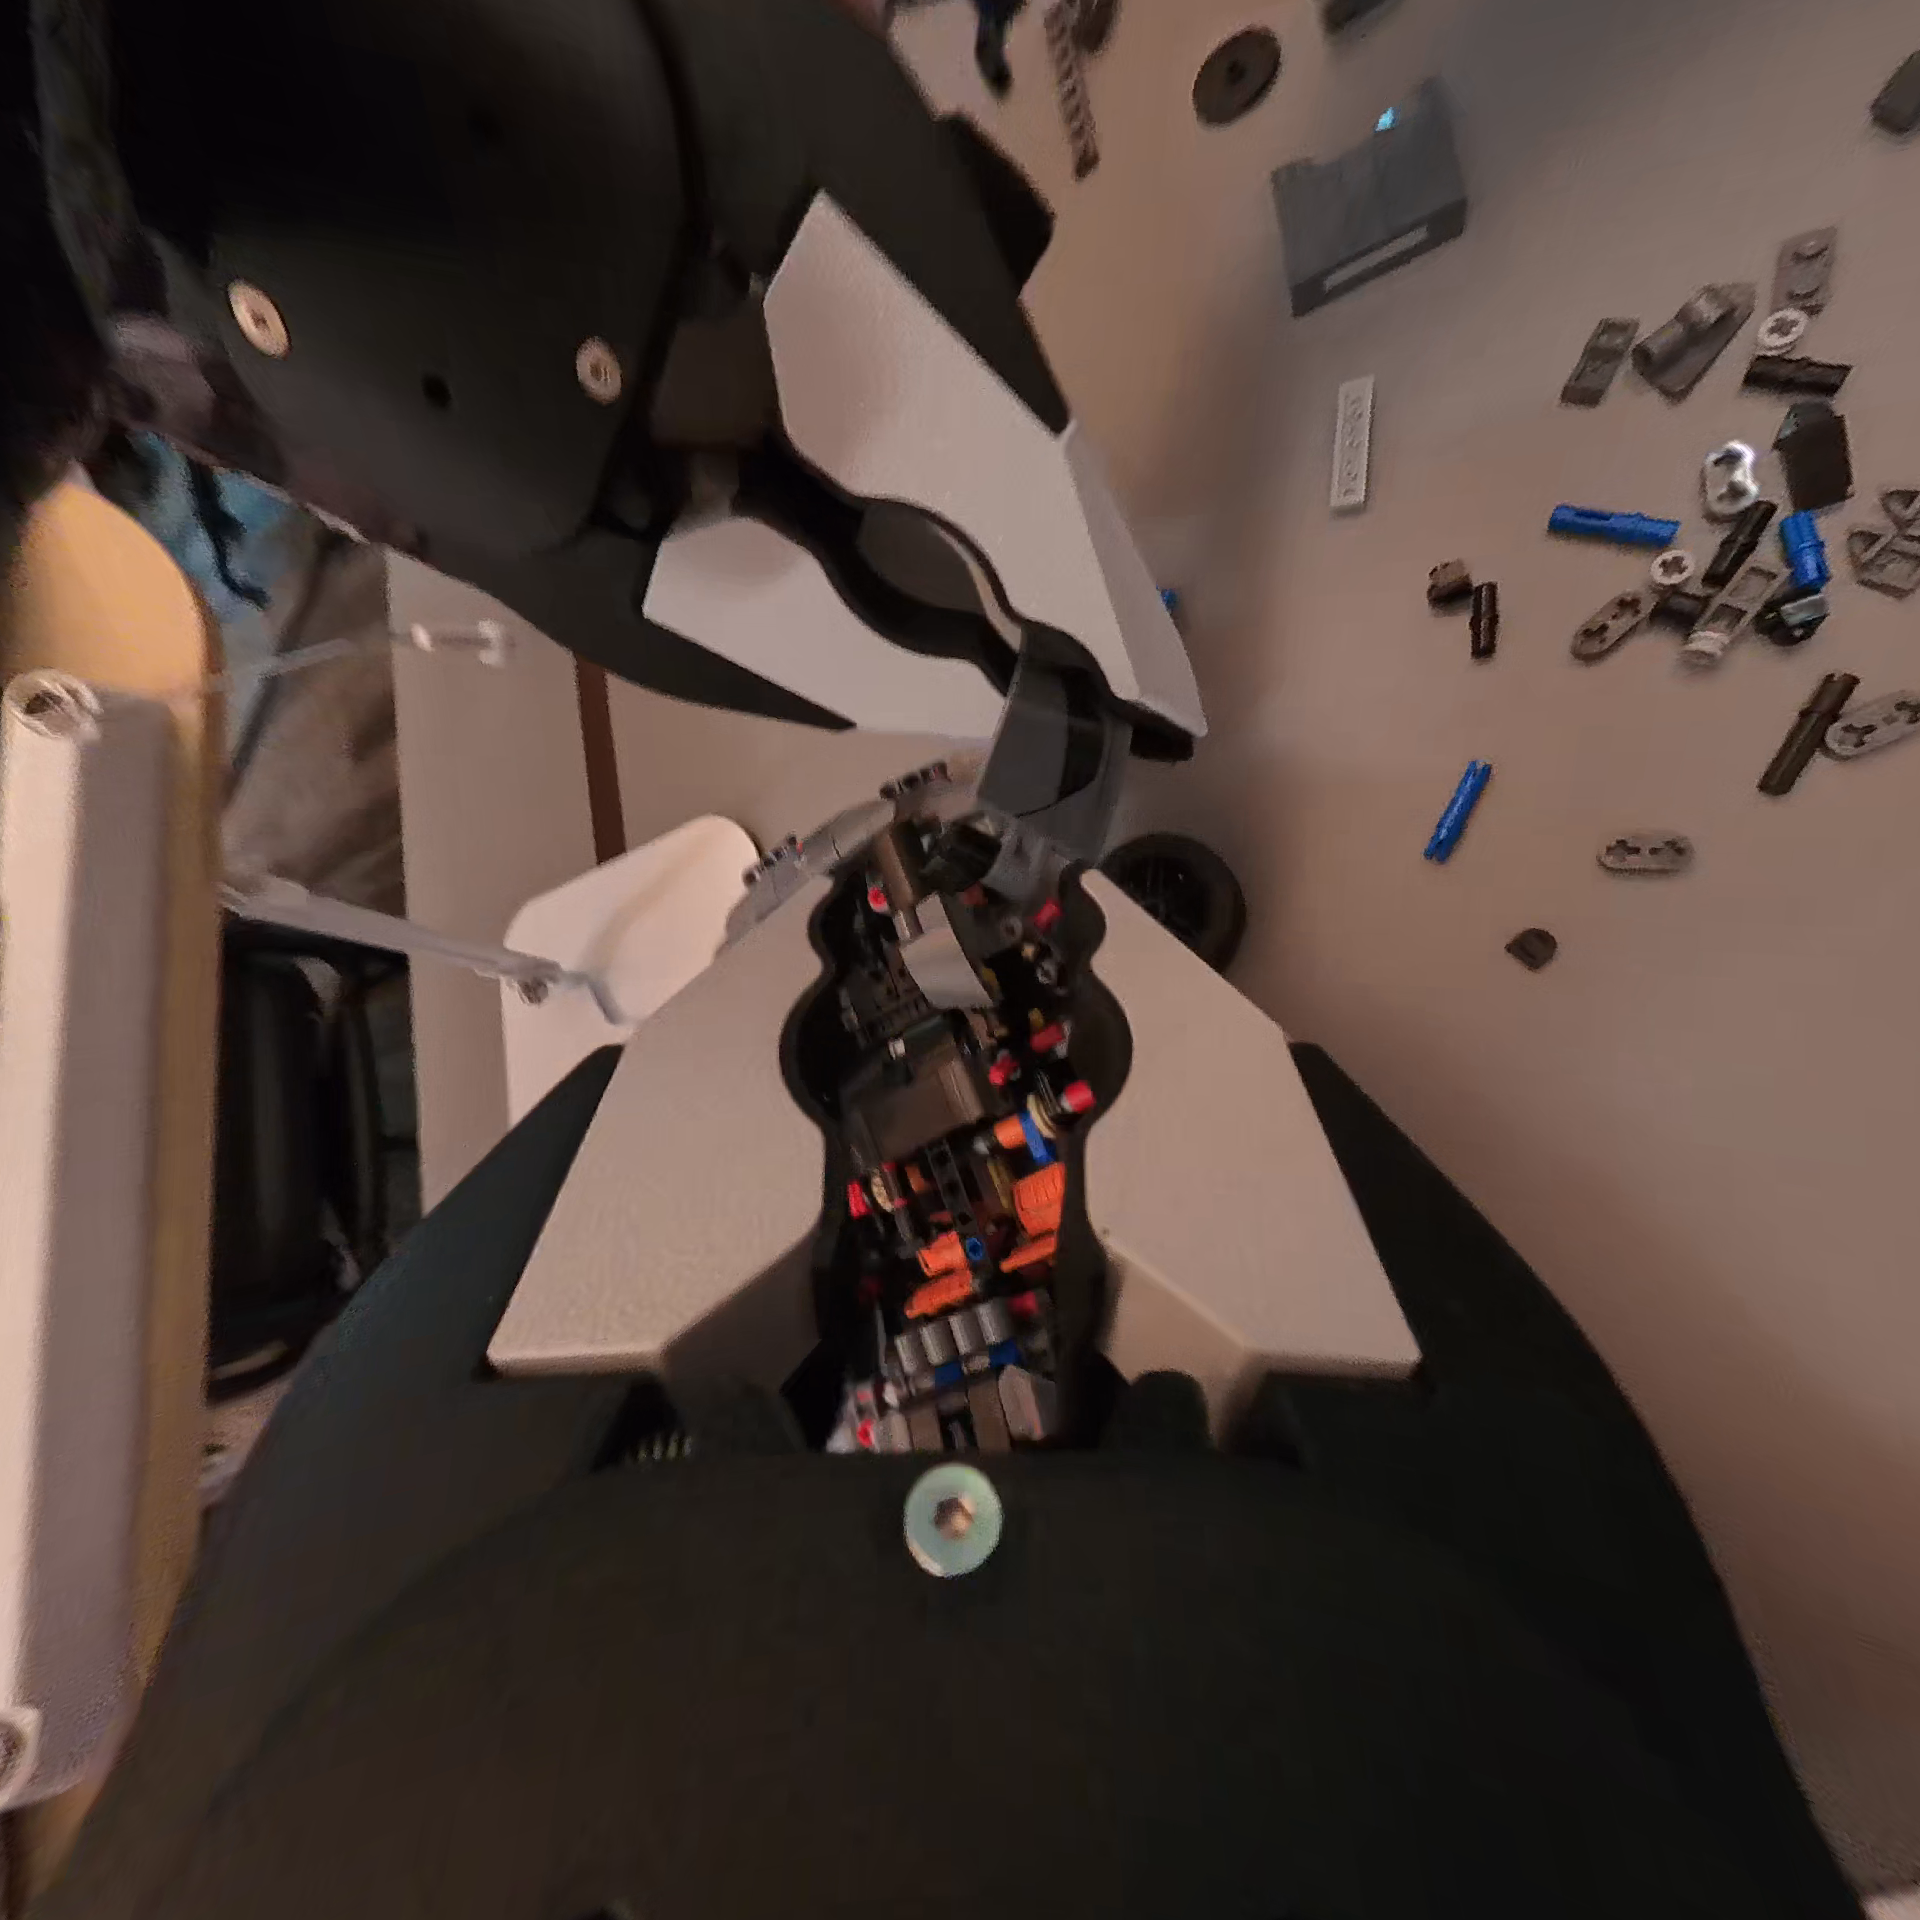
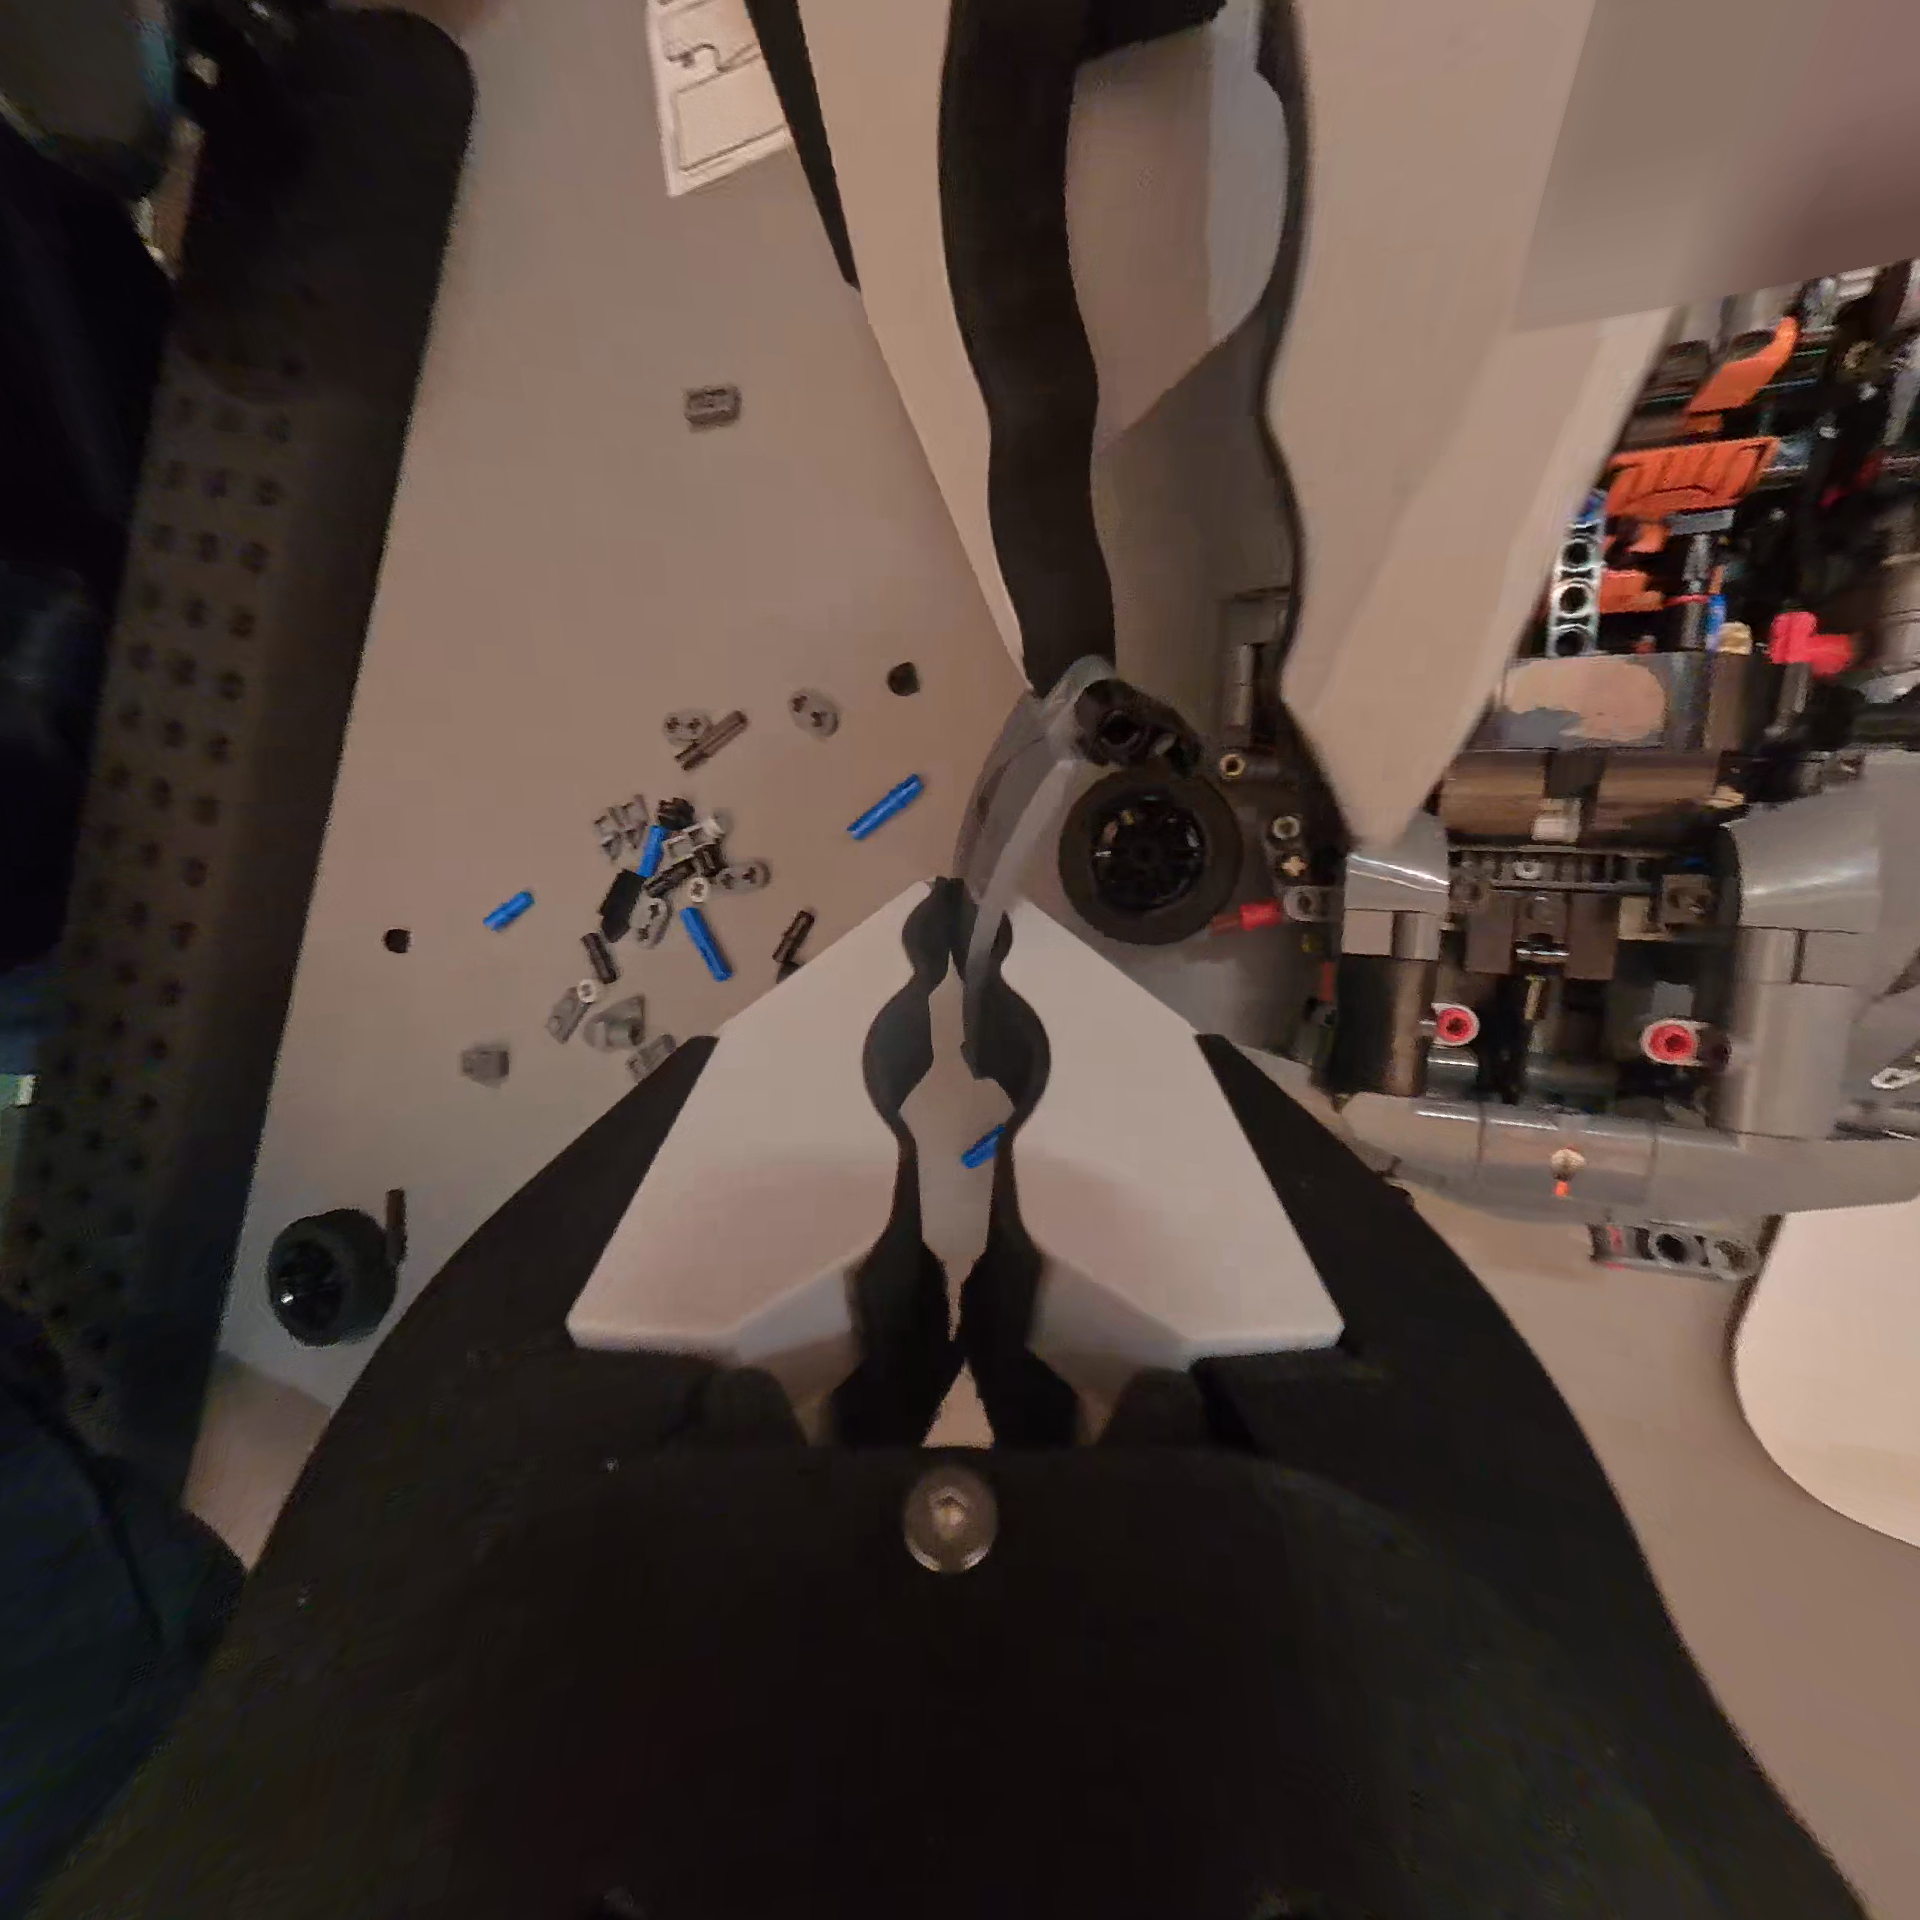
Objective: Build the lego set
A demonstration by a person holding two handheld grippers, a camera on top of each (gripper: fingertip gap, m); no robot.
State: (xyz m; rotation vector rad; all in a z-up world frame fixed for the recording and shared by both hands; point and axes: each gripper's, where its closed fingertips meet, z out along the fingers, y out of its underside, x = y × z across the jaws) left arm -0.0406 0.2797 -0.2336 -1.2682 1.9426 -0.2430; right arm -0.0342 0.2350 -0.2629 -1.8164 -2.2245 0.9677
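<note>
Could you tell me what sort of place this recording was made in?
Probably a home or office worktable used for hobby building: loose parts are scattered on a pale table, beside a half-built model and an instruction sheet.

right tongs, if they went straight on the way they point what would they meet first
Probably the car model's black wheel, just past the grey curved panel that the right tongs hold; depth is unclear.
</note>
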